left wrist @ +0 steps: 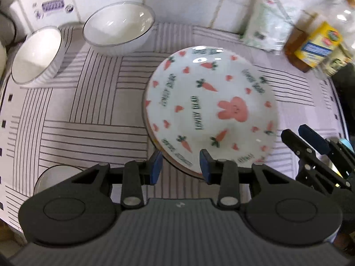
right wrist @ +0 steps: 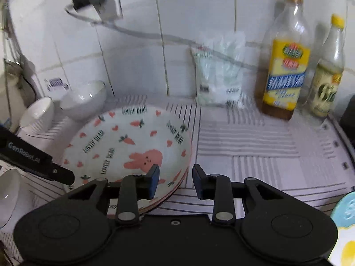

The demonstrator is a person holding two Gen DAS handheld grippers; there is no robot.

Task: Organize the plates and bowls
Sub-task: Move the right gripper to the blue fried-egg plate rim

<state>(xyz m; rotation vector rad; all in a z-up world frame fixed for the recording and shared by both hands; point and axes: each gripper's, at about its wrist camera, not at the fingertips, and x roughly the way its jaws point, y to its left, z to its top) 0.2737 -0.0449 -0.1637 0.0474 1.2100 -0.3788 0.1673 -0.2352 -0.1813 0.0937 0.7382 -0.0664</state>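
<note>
A white plate with a pink rabbit and carrots point(left wrist: 210, 108) lies on the striped mat, on top of at least one more plate; it also shows in the right wrist view point(right wrist: 126, 146). My left gripper point(left wrist: 180, 165) is open and empty at the plate's near rim. My right gripper point(right wrist: 175, 180) is open and empty at the plate's right rim; it also shows in the left wrist view point(left wrist: 304, 137). Two white bowls point(left wrist: 118, 25) point(left wrist: 36, 54) stand at the back left by the wall. A third white bowl point(left wrist: 56, 174) sits near the front left.
Striped mat point(left wrist: 88, 115) covers the counter. An oil bottle point(right wrist: 284, 66), a second bottle point(right wrist: 328, 73) and a plastic bag point(right wrist: 218, 77) stand against the tiled wall. A blue and yellow item point(right wrist: 346, 226) sits at the front right.
</note>
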